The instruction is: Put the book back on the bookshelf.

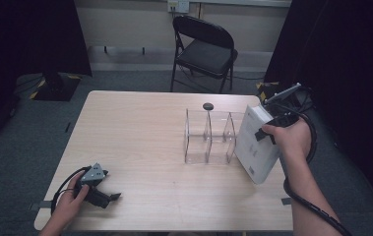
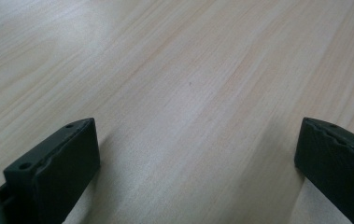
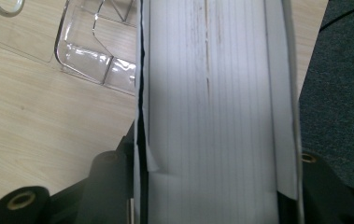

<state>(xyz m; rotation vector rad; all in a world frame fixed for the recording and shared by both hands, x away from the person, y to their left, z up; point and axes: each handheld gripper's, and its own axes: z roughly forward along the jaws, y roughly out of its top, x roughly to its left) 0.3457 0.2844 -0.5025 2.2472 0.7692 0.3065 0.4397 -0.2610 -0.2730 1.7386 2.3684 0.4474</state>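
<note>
High view showed the right gripper at about three o'clock on the table, its jaws clamped across the thickness of a white book, one jaw on each cover. The book hung tilted, its lower corner near the table's right edge and its upper end leaning toward the clear acrylic organizer, which stood just beside it at about nine o'clock from the book. Gripping across the covers kept the pages pressed together, and the tilt probably served to line the book up with one of the organizer's upright slots, judged as the likely destination. Right gripper view looked along the book's page edge, with a black jaw pressed on either side and a corner of the organizer at about ten o'clock. A small dark round object lay on the table just beyond the organizer, at twelve o'clock from it. The left gripper rested on the tabletop at about seven o'clock, held loosely by the left hand, apparently parked out of the way. Left gripper view showed its two jaws standing well apart over bare wood, with nothing between them. A black folding chair stood beyond the table at twelve o'clock.
</note>
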